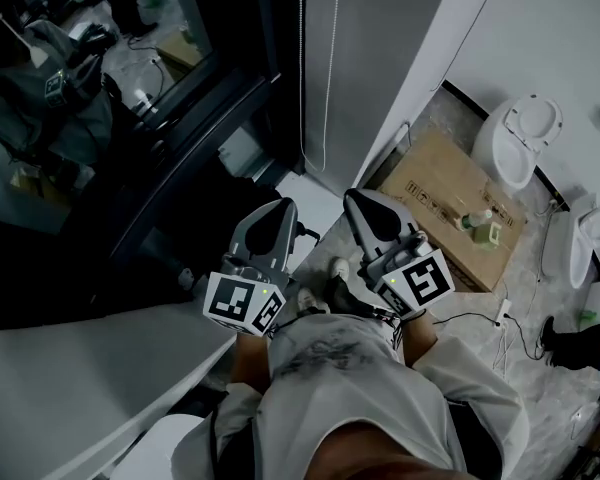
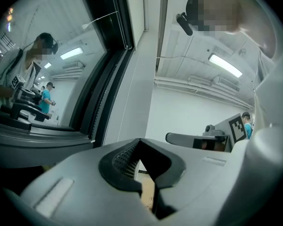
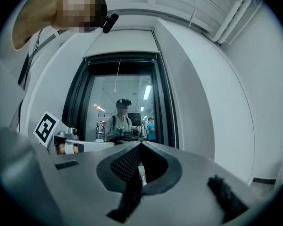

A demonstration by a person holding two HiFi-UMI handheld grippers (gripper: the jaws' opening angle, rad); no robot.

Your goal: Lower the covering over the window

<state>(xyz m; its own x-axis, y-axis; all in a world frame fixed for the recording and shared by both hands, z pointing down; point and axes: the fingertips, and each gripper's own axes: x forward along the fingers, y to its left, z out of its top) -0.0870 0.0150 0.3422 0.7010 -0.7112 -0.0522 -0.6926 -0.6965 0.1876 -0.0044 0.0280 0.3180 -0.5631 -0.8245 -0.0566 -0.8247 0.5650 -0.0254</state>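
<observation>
While both tools are held level with jaws pressed together on nothing, the left tool [image 1: 285,206] and right tool [image 1: 355,196] face the window [image 1: 235,88], its glass bare and the covering out of sight above. The pull cord [image 1: 302,78] hangs vertically just right of the frame, ahead and between the tips. Either hand looks equally near.

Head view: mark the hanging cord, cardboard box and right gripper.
hanging cord [image 1: 302,78], head view, mid-strand
cardboard box [image 1: 445,183], head view, top face
right gripper [image 1: 354,200], head view, shut jaw tips
</observation>
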